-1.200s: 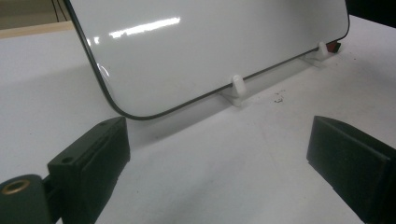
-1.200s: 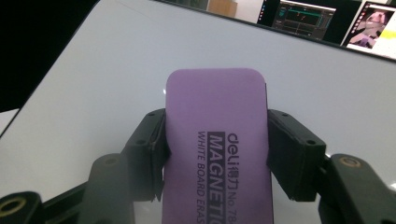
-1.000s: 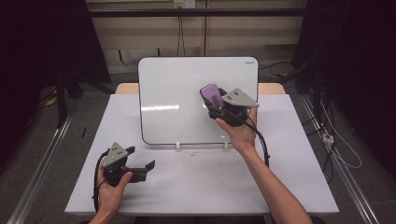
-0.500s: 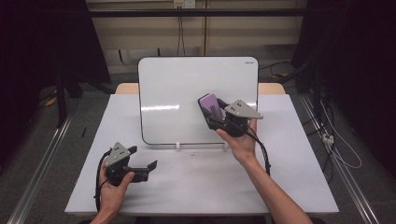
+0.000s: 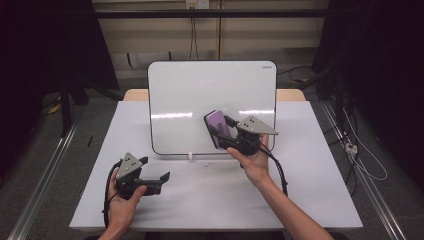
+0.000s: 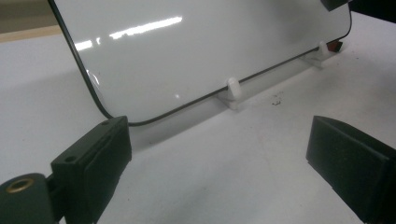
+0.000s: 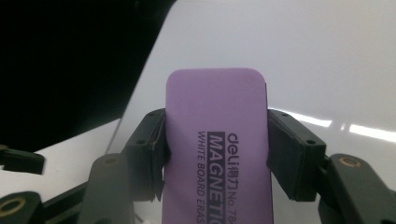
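Whiteboard [image 6: 187,51] on white clips [image 6: 232,89] — tool [image 6: 219,154] agape

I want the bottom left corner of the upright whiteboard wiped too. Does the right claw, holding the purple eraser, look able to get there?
Probably yes. The right claw grips the purple rectangular eraser right in front of the white glossy whiteboard, and nothing lies between it and that corner; the left claw sits lower, over the table.

Item in my right-hand tool: purple magnetic whiteboard eraser [image 7: 217,144].

Flat rounded rectangle with a purple face, a dark underside edge and black print reading "deli", "MAGNETIC" and "WHITE BOARD ERAS…". I have it clamped by its long sides in the right gripper [image 7: 215,154], tilted, over the lower right part of the propped whiteboard [image 5: 200,95]; contact with the board I cannot judge.
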Tool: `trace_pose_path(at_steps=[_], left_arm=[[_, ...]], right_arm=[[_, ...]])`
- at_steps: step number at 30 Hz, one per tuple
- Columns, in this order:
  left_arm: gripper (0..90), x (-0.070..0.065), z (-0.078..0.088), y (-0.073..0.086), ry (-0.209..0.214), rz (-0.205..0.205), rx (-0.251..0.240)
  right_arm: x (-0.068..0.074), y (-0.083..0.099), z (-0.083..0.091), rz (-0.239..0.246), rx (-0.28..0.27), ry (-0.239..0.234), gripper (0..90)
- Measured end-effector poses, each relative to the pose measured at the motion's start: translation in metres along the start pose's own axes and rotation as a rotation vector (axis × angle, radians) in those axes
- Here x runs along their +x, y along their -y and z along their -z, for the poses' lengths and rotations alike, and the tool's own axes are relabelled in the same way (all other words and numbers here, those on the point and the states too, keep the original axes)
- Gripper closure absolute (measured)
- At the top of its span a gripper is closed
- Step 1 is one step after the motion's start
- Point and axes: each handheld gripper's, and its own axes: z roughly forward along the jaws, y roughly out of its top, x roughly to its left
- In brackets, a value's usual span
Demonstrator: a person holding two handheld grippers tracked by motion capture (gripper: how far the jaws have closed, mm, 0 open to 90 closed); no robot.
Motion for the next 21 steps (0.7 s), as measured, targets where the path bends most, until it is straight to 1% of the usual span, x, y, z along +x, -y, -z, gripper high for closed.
trace_pose_path(at_steps=[3, 4, 5, 7, 9, 10, 12, 13, 14, 15, 17, 18, 21], left_arm=[[7.8, -0.002, -0.003, -0.002, -0.003, 0.035, 0.015], [8.6, -0.003, -0.004, -0.004, 0.015, 0.053, 0.014], [8.3, -0.004, -0.004, -0.006, 0.031, 0.062, 0.011], [6.8, -0.009, -0.006, -0.011, 0.028, 0.051, 0.009], [7.0, -0.014, -0.009, -0.018, 0.041, 0.04, 0.005], [7.0, -0.018, -0.011, -0.022, 0.046, 0.045, 0.002], [7.3, -0.025, -0.014, -0.029, 0.059, 0.034, -0.002], [7.3, -0.029, -0.016, -0.032, 0.066, 0.03, -0.006], [7.6, -0.033, -0.018, -0.035, 0.079, 0.031, -0.009], [8.6, -0.036, -0.021, -0.037, 0.09, 0.036, -0.011], [11.0, -0.041, -0.027, -0.041, 0.118, 0.056, -0.014], [12.2, -0.043, -0.03, -0.043, 0.129, 0.068, -0.014], [14.2, -0.045, -0.037, -0.047, 0.151, 0.112, -0.022]], right_arm=[[0.004, 0.001, 0.001, -0.023, -0.017, -0.017, 41.6], [0.005, 0.002, 0.001, -0.019, -0.02, -0.02, 41.6], [0.007, 0.003, 0.001, -0.02, -0.022, -0.024, 41.6], [0.01, 0.004, 0.0, -0.023, -0.03, -0.038, 41.6], [0.015, 0.004, 0.0, -0.011, -0.043, -0.043, 41.6], [0.016, 0.003, 0.001, -0.004, -0.048, -0.046, 41.6], [0.02, 0.003, 0.001, -0.001, -0.06, -0.058, 41.6], [0.021, 0.004, 0.002, -0.001, -0.065, -0.058, 41.6], [0.023, 0.004, 0.002, -0.019, -0.072, -0.063, 41.6], [0.024, 0.005, 0.002, -0.018, -0.075, -0.064, 41.6], [0.027, 0.007, 0.002, -0.008, -0.071, -0.067, 41.6], [0.028, 0.008, 0.001, -0.013, -0.076, -0.07, 41.6], [0.028, 0.008, 0.001, -0.012, -0.075, -0.074, 41.6]])
